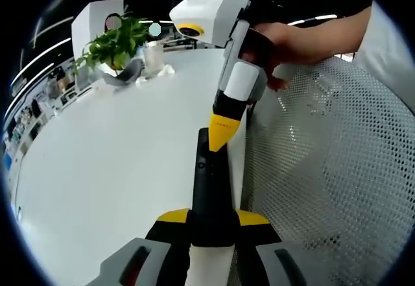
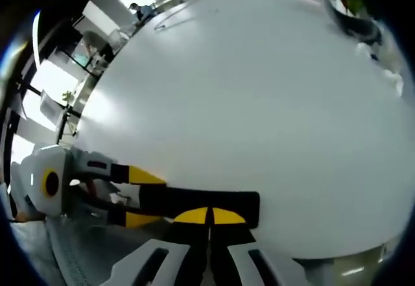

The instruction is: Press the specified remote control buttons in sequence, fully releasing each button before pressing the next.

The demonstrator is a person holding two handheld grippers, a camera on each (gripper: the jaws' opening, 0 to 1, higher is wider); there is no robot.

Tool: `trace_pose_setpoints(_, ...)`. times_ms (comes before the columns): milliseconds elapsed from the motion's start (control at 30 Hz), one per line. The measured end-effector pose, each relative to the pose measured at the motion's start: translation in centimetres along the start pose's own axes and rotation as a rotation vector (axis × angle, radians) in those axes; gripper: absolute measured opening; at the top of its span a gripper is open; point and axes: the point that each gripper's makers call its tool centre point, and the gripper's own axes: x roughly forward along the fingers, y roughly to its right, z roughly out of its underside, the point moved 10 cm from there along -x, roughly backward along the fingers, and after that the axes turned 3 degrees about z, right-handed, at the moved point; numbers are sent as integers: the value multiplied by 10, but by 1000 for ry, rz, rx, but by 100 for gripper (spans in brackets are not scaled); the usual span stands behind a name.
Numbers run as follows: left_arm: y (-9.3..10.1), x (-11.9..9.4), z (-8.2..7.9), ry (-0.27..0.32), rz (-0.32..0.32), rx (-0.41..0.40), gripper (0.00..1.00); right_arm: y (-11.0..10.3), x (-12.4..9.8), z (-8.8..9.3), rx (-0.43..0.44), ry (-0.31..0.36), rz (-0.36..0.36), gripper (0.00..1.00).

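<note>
While the left gripper (image 1: pixel 214 224) clamps the black remote control (image 1: pixel 209 189) between its fingers above the white counter (image 1: pixel 117 163), the right gripper's (image 1: pixel 222 133) closed fingers touch a button; next, lift fully clear.

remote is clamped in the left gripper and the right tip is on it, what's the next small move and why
Probably lift the right gripper straight off the remote before moving on. Its shut yellow tip sits on the upper button area, and the left gripper holds the remote steady.
</note>
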Motion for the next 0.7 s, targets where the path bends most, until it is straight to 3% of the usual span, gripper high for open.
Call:
trace_pose_setpoints(167, -1, 1, 0, 1, -2, -2, 25, 3, 0, 1, 47, 13, -15, 0)
trace_pose_setpoints(400, -1, 1, 0, 1, -3, 0, 25, 8, 1, 3, 178, 33, -43, 0)
trace_pose_setpoints(700, -2, -1, 0, -26, -4, -8, 25, -3, 1, 3, 129, 53, 36, 0)
